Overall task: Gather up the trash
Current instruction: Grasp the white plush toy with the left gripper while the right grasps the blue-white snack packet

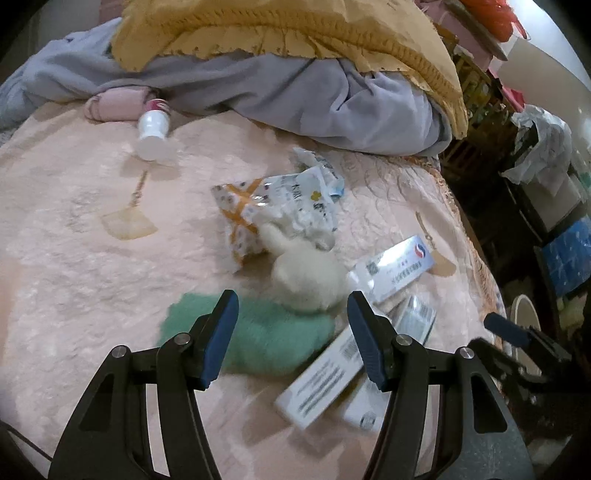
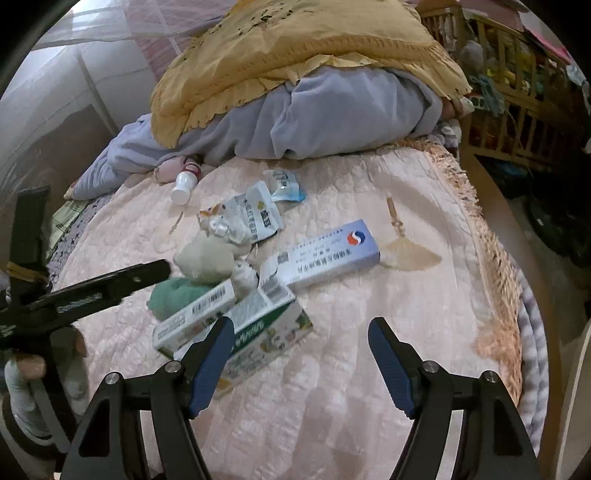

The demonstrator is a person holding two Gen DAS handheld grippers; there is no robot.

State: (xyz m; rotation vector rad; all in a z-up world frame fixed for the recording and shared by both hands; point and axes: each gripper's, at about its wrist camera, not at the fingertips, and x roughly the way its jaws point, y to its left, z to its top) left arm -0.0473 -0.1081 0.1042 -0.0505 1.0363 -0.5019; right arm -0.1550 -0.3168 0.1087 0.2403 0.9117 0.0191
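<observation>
Both claws, left [image 1: 291, 336] and right [image 2: 301, 354], are released and empty above the bed [image 2: 369, 387]; trash [image 2: 236, 258] lies just ahead.

Home bedroom. Bed with pink quilted bedspread [image 2: 369, 332], yellow blanket [image 2: 295, 55] piled over grey bedding [image 2: 332, 122], wooden crib rail [image 2: 517, 74] beside it, sheer net curtain [image 2: 110, 22] in the far corner, household clutter [image 1: 546, 184] alongside.

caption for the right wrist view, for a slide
Open right tongs hover over a pink bedspread beside scattered cartons and wrappers.
</observation>
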